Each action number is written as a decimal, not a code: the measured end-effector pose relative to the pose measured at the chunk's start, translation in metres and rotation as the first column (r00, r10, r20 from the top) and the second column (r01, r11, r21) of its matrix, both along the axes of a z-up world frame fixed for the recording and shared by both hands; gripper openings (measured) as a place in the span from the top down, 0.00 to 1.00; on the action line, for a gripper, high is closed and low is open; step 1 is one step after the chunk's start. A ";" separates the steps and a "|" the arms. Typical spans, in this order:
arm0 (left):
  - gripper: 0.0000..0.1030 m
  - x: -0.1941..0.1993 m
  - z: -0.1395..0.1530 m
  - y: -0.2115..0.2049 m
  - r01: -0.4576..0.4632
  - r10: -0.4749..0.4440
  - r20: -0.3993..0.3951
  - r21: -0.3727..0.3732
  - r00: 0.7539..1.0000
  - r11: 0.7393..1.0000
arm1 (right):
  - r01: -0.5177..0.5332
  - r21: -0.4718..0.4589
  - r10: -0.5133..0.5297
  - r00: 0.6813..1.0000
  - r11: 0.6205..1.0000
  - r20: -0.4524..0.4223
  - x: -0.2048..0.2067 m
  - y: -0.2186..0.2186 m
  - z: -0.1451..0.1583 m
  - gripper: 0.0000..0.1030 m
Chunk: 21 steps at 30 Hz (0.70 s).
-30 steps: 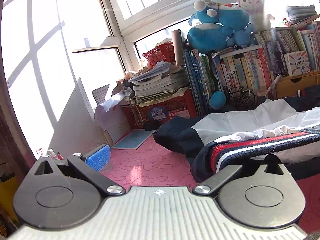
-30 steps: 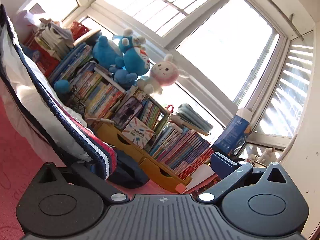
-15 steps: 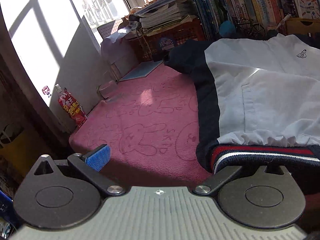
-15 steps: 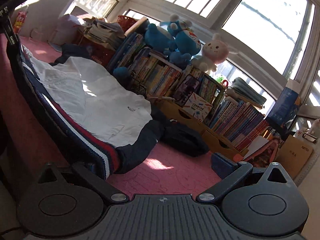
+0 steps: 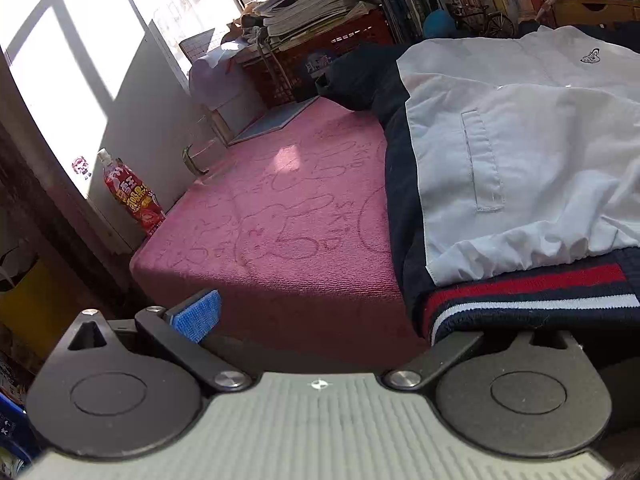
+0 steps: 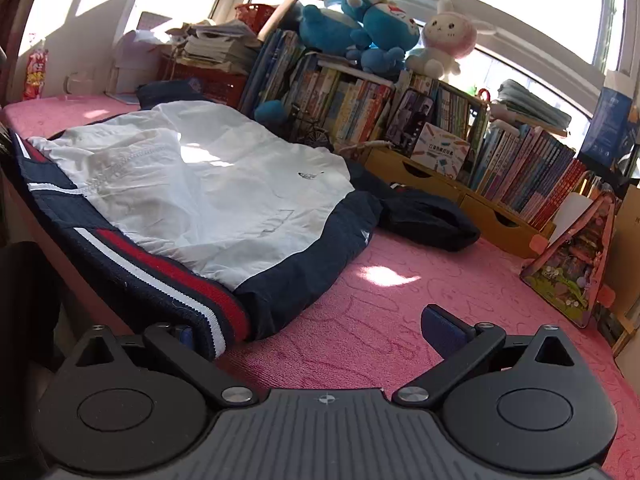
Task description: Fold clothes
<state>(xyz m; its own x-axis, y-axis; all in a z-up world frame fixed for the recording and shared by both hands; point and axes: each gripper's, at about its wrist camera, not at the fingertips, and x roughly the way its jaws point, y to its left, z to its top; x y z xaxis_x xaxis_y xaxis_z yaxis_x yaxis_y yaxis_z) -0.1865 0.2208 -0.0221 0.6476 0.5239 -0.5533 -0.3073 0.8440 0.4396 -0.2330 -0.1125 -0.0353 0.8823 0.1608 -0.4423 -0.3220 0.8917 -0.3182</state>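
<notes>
We take the striped hem band (image 5: 532, 292) of the jacket (image 6: 208, 184) as our landmark. The jacket lies spread flat, front up, on the pink mat (image 5: 288, 216), with the hem band at the near edge toward us and the collar end away toward the bookshelf (image 6: 400, 120).

The band's long axis runs side to side between our two claws. The left gripper (image 5: 332, 320) sits at the band's left corner: its jaws stand wide apart, the blue pad (image 5: 198, 316) out over the mat left of the band, the other finger under or behind the band's corner. The right gripper (image 6: 320, 332) sits at the band's right corner, also spread wide: one finger tucked against the striped corner (image 6: 216, 320), the other dark pad (image 6: 444, 330) clear over the mat to the right. Neither claw pinches the cloth as far as we can see. Each hand is nearest its own corner, so we judge that any move on the hem falls to both together.

Hard to make out: the fingertip at each band corner is hidden by the knit, so we cannot tell whether it lies beneath or merely beside the fabric. The sleeves (image 6: 428, 216) trail off from the band as dark heaps; their lie is unclear. Whether the jacket is laid out for folding or mid-fold, we cannot settle.
</notes>
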 end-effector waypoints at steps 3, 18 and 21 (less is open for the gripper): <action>0.00 -0.008 0.002 0.003 0.089 -0.089 0.009 0.023 0.996 0.996 | -0.024 0.071 0.028 0.998 0.997 -0.055 0.002 -0.002 0.004 0.00; 0.00 -0.023 0.020 0.055 0.365 -0.366 0.032 -0.195 0.930 0.910 | 0.015 0.452 0.065 0.985 0.892 -0.161 0.024 -0.067 0.067 0.00; 0.00 -0.025 0.013 0.059 0.326 -0.330 0.024 -0.246 0.944 0.913 | -0.027 0.427 0.098 0.985 0.904 -0.144 0.055 -0.039 0.063 0.00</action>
